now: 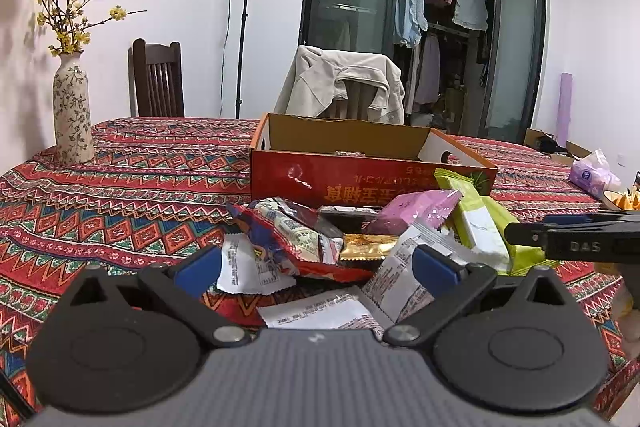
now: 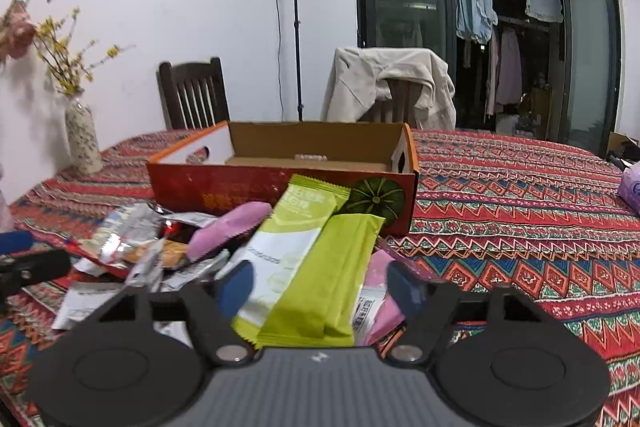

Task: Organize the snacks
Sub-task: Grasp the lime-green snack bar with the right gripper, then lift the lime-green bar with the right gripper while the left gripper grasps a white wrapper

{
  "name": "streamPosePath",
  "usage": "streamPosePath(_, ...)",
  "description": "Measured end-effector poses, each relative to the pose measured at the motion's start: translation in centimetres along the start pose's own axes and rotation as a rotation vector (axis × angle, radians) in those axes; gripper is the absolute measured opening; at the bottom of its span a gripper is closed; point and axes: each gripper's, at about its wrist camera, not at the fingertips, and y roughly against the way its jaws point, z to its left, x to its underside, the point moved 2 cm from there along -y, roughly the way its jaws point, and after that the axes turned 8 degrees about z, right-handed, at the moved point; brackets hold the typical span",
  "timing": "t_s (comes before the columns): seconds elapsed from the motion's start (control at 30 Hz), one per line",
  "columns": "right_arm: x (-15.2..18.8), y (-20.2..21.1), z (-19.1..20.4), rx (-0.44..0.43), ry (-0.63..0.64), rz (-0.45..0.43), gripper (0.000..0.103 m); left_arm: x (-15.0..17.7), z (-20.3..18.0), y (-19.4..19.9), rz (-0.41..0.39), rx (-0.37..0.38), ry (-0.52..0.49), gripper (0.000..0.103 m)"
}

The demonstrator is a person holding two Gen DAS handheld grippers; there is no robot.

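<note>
A pile of snack packets lies on the patterned tablecloth in front of an open red cardboard box (image 1: 320, 183), which also shows in the right wrist view (image 2: 180, 187). My left gripper (image 1: 316, 267) is open, its blue pads either side of white and red packets (image 1: 296, 239). My right gripper (image 2: 320, 287) is open around two green packets (image 2: 320, 279), its jaws apart and not touching them. A pink packet (image 2: 228, 231) lies to their left and also shows in the left wrist view (image 1: 416, 211). The right gripper's arm enters the left wrist view at the right (image 1: 576, 243).
A flowered vase (image 1: 72, 115) stands at the table's far left. Two chairs (image 1: 158, 79) stand behind the table, one draped with a beige jacket (image 1: 344, 83). A tissue pack (image 1: 592, 175) and a bowl lie at the right edge. A light stand is by the wall.
</note>
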Motion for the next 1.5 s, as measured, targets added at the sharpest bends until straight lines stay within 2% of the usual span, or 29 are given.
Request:
streamPosePath(0.03, -0.2, -0.4, 0.0, 0.004, 0.001, 0.013, 0.055, 0.0, 0.1, -0.1, 0.004, -0.004, 0.002, 0.103)
streamPosePath(0.17, -0.6, -1.9, 0.0, 0.033, 0.006, 0.056, 0.051, 0.1, 0.4, -0.2, 0.009, -0.009, 0.010, 0.103)
streamPosePath(0.37, -0.6, -2.1, 0.0, 0.066, 0.034, 0.080, 0.036, 0.1, 0.5, -0.3, 0.014, -0.016, 0.014, 0.103)
streamPosePath(0.67, -1.1, -3.3, -0.1, 0.098, 0.088, 0.121, 0.037, 0.1, 0.5, -0.8, 0.034, -0.032, 0.025, 0.103)
streamPosePath(0.83, -1.3, -3.6, -0.5, 0.083, 0.077, 0.115, 0.036, 0.1, 0.6, -0.9, 0.041, -0.046, 0.027, 0.103)
streamPosePath(1.1, -0.1, -1.7, -1.3, 0.044, 0.017, 0.031, 0.034, 0.3, 0.5, -1.4, 0.074, -0.061, 0.022, 0.103)
streamPosePath(1.5, 0.3, 0.7, -2.2, 0.016, -0.055, -0.067, 0.034, 1.2, -0.5, -4.2, 0.210, -0.088, -0.033, 0.103)
